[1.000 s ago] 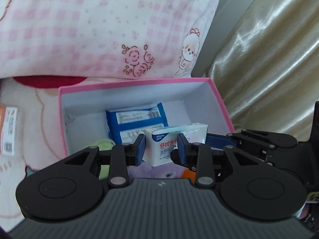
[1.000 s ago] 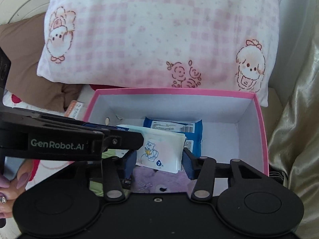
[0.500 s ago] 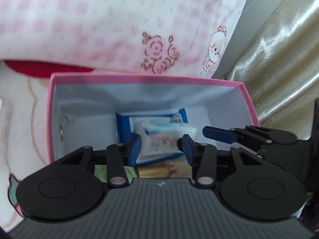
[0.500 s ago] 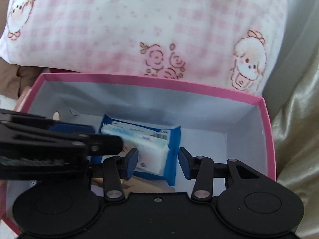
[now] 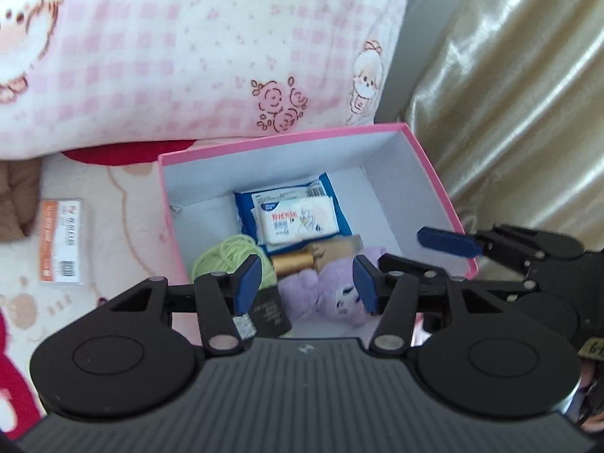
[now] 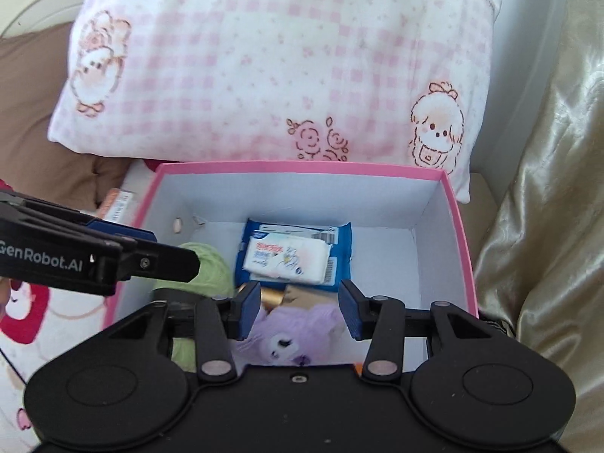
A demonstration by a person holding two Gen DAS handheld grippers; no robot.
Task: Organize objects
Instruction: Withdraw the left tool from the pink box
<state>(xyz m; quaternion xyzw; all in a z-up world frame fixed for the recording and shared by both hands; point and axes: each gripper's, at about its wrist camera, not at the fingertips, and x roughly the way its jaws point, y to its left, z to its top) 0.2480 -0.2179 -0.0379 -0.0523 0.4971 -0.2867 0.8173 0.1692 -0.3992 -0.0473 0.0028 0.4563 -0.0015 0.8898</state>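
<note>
Tissue pack lies boxed beyond left claw.

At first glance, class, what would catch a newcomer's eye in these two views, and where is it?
The pink box stands open in the middle, a white tissue pack lying on a blue pack inside, with a purple plush toy nearer the cameras. Behind the box, a big pink checked pillow fills the background.

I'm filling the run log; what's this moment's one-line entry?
left gripper: opening, empty | right gripper: open, empty | white tissue pack: lying on blue wipes pack in pink box
</note>
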